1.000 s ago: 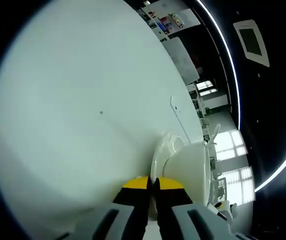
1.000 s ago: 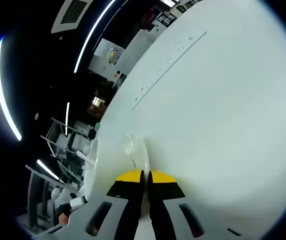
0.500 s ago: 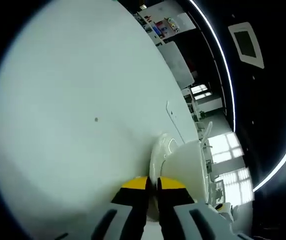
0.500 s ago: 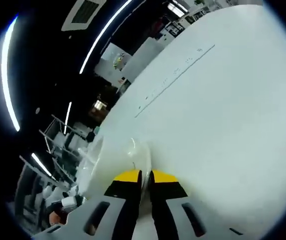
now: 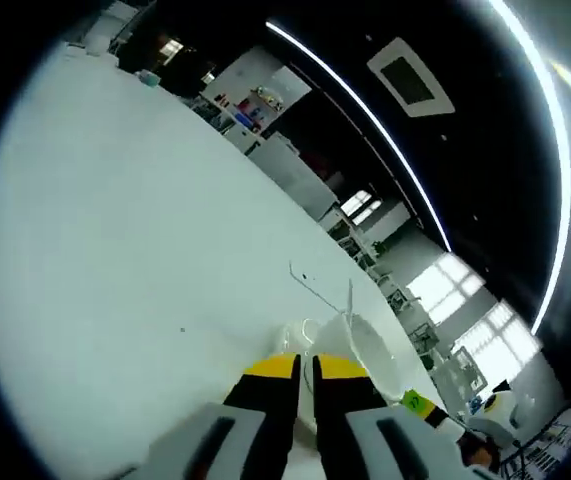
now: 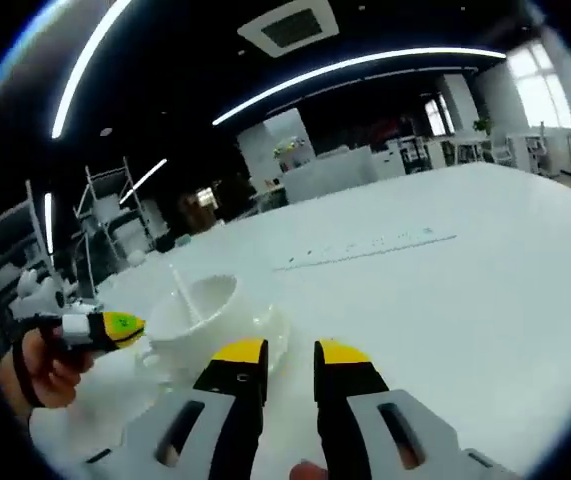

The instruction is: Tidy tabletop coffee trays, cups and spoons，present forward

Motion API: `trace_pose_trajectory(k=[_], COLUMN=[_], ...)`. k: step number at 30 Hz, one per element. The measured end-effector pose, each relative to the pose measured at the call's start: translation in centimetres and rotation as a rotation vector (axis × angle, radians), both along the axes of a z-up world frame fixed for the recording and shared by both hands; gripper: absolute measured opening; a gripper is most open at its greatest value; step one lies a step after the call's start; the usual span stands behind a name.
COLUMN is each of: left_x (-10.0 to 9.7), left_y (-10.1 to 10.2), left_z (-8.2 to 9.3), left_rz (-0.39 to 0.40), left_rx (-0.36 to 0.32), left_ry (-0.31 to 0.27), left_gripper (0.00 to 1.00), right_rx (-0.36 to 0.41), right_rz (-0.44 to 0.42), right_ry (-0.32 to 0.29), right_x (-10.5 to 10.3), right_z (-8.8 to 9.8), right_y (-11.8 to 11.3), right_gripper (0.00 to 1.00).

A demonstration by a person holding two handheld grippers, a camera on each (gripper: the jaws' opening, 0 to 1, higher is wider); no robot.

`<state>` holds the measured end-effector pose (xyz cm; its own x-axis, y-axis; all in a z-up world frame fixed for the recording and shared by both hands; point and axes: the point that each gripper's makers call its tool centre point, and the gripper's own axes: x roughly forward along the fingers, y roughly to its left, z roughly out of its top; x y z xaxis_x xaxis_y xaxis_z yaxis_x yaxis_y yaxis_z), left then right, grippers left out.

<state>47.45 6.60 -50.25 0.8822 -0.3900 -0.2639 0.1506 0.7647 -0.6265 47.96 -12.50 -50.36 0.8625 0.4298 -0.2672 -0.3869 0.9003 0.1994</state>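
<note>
- White cup with spoon inside, sitting on saucer on the white counter, just ahead-left of right gripper.
- Right gripper jaws apart, holding nothing.
- Left gripper jaws nearly together, gripping the saucer rim by the look of it; cup just right of them.
- Left gripper and hand beside cup.

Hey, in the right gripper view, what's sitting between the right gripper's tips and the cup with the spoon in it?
Only the white saucer's near rim lies between the right gripper and the cup; the spoon stands in the cup.
</note>
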Motion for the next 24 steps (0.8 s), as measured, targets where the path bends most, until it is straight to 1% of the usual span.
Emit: trace_pose_trajectory(k=[1, 2, 4, 6, 7, 11, 12, 14, 16, 17, 18, 20, 21, 23, 24], left_x=[-0.3, -0.4, -0.7, -1.1, -1.2, -2.4, -2.7, -3.2, -4.1, -4.5, -5.0, -6.0, -6.4, -7.3, -8.0], left_y=[0.2, 0.5, 0.7, 1.2, 1.4, 2.0, 2.5, 3.0, 3.5, 3.7, 4.0, 4.6, 4.8, 5.1, 5.5], left_z=[0.5, 1.0, 2.1, 2.8, 3.4, 5.3, 5.9, 6.7, 6.8, 6.9, 7.0, 7.6, 7.7, 8.1, 8.6], left_rz=[-0.004, 0.0, -0.003, -0.005, -0.003, -0.011, -0.013, -0.013, -0.025, -0.031, -0.03, -0.029, -0.029, -0.038, -0.04], left_rx=[0.036, 0.053, 0.052, 0.086, 0.109, 0.129, 0.162, 0.197, 0.21, 0.219, 0.226, 0.232, 0.233, 0.264, 0.259], left_ry=[-0.026, -0.044, -0.088, -0.104, -0.136, -0.185, -0.219, -0.268, -0.27, -0.284, -0.286, -0.32, -0.323, -0.345, -0.356], left_gripper=[0.08, 0.08, 0.08, 0.08, 0.08, 0.08, 0.09, 0.09, 0.1, 0.1, 0.1, 0.1, 0.1, 0.1, 0.1], right_rx=[-0.027, -0.037, -0.033, -0.033, -0.035, -0.047, -0.05, -0.056, -0.052, -0.051, -0.05, -0.053, -0.052, -0.054, -0.054], right_rz=[0.003, 0.002, 0.017, 0.025, 0.028, 0.037, 0.034, 0.031, 0.026, 0.023, 0.019, 0.011, 0.004, -0.006, -0.013], right_ry=[-0.02, -0.04, -0.045, -0.052, -0.066, -0.105, -0.123, -0.155, -0.187, -0.203, -0.208, -0.234, -0.243, -0.257, -0.262], right_x=[-0.3, -0.5, -0.9, -1.4, -1.6, -2.8, -3.2, -3.9, -4.7, -5.0, -5.4, -6.3, -6.7, -7.6, -8.0], right_z=[0.4, 1.0, 1.8, 2.5, 3.0, 4.8, 5.6, 6.9, 8.2, 8.8, 9.2, 10.1, 10.5, 10.9, 11.0], right_y=[-0.3, -0.7, -0.9, -1.1, -1.3, -2.0, -2.5, -3.3, -4.2, -4.7, -5.3, -6.3, -6.8, -7.8, -8.3], right_gripper=[0.19, 0.19, 0.19, 0.19, 0.19, 0.19, 0.2, 0.21, 0.21, 0.22, 0.24, 0.26, 0.26, 0.28, 0.28])
